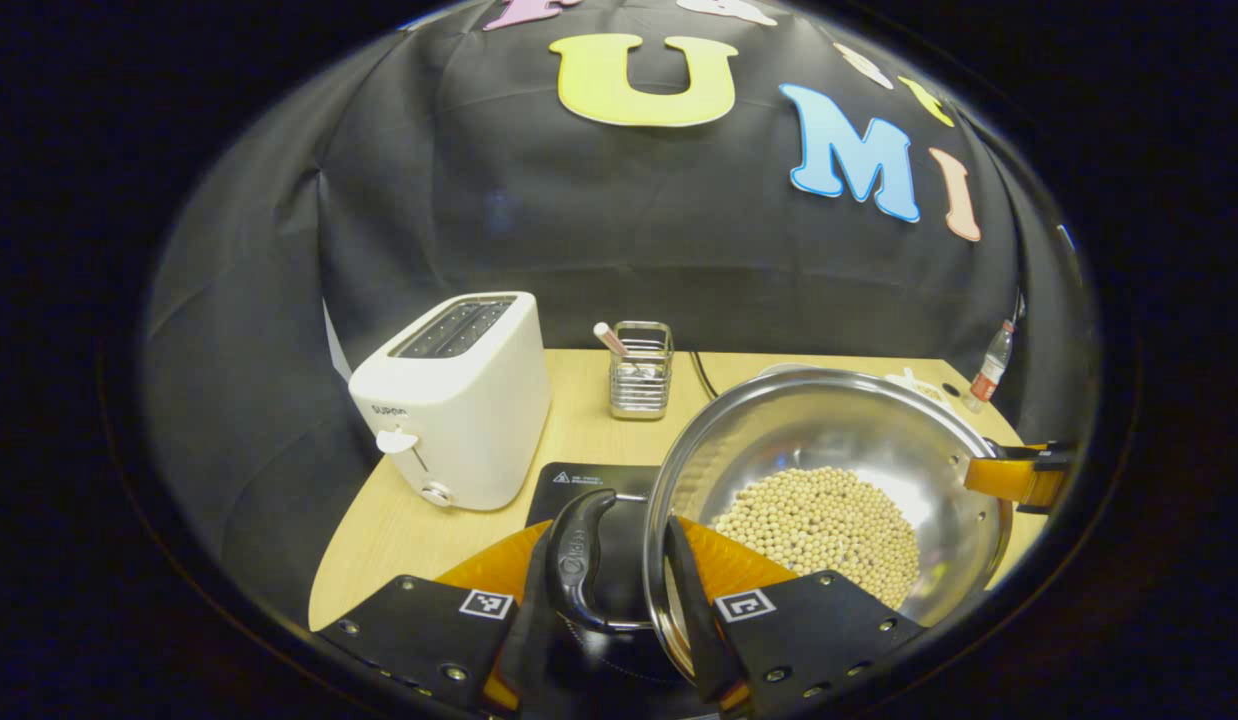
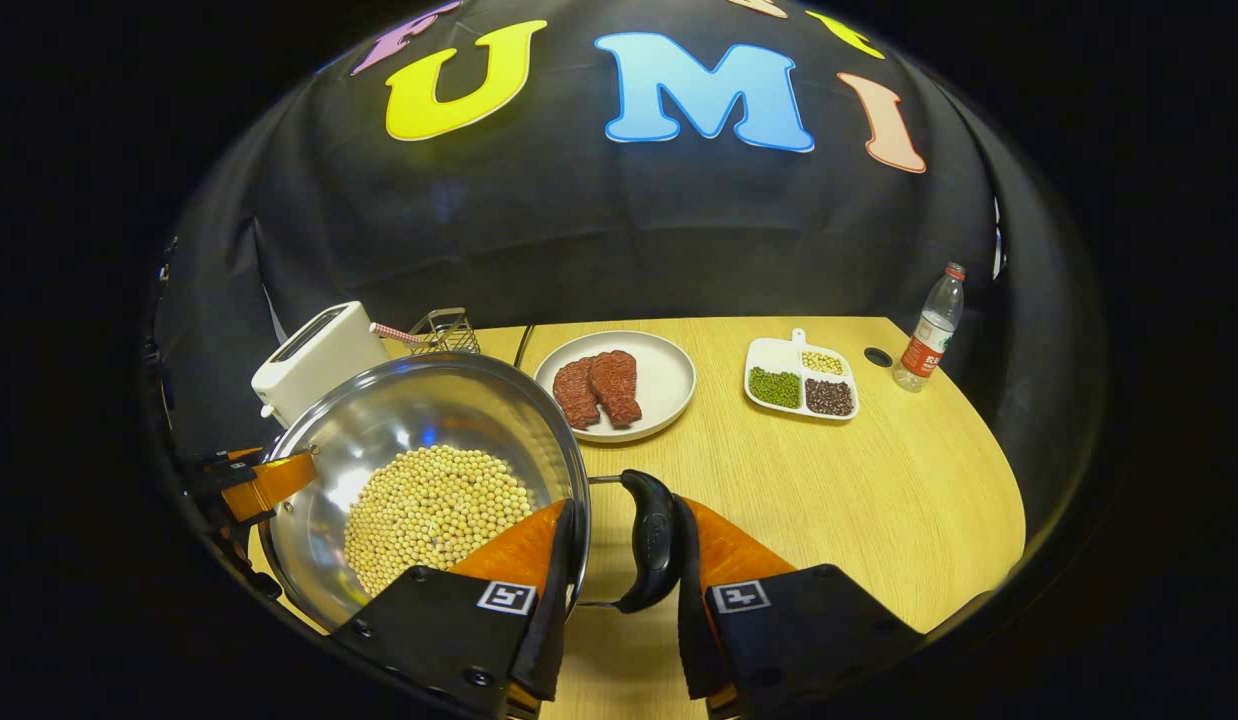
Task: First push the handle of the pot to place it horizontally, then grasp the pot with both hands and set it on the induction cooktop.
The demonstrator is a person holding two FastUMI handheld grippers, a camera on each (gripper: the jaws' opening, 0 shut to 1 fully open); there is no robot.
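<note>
A steel pot (image 1: 839,430) half full of pale beans (image 1: 824,525) is held between both grippers. My left gripper (image 1: 614,550) is shut on the pot's black loop handle (image 1: 579,560), one finger outside the handle and the other inside the rim. Below that handle lies the black induction cooktop (image 1: 589,482). My right gripper (image 2: 624,525) is shut on the opposite black handle (image 2: 651,540), with one finger over the rim of the pot (image 2: 419,410). Each gripper also shows at the pot's far side in the other's view: the right gripper (image 1: 1019,478), the left gripper (image 2: 254,485).
A white toaster (image 1: 449,400) stands left of the cooktop, a wire utensil holder (image 1: 641,370) behind it. To the pot's right on the wooden table (image 2: 879,500) are a plate (image 2: 674,385) with meat, a divided tray (image 2: 769,352) of beans and a water bottle (image 2: 929,330).
</note>
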